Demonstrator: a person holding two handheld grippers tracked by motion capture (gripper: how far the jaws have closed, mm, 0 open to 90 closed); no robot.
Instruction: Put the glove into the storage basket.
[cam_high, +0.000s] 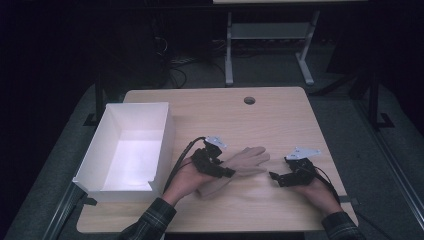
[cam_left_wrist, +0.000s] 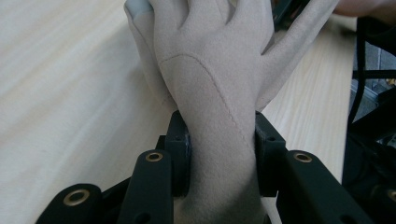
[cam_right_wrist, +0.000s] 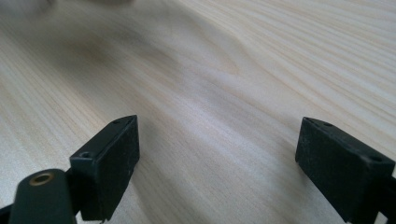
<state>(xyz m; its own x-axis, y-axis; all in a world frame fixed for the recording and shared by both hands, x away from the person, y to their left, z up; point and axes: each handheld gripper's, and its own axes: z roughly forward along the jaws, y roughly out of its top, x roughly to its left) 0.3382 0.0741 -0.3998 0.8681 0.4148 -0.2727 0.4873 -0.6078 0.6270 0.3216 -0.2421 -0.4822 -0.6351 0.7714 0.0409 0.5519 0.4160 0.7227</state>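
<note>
Box (cam_high: 161, 134) on the worktop (cam_high: 280, 120) sits empty, left gripper (cam_left_wrist: 223, 154) fingers pinch the glove (cam_left_wrist: 219, 79) at its wrist, right gripper (cam_right_wrist: 217, 163) fingers spread, holding nothing.

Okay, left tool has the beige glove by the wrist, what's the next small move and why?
Probably lift the glove slightly and carry it toward the white box. The left tool is clamped on its wrist, the box sits open just beside it, and the right tool is open, holding nothing.

bench (cam_high: 280, 120): light wood, round hole near far edge | floor (cam_high: 270, 70): grey carpet | beyond: white-legged table frame (cam_high: 229, 55), cables (cam_high: 172, 62) | surroundings dark
</note>
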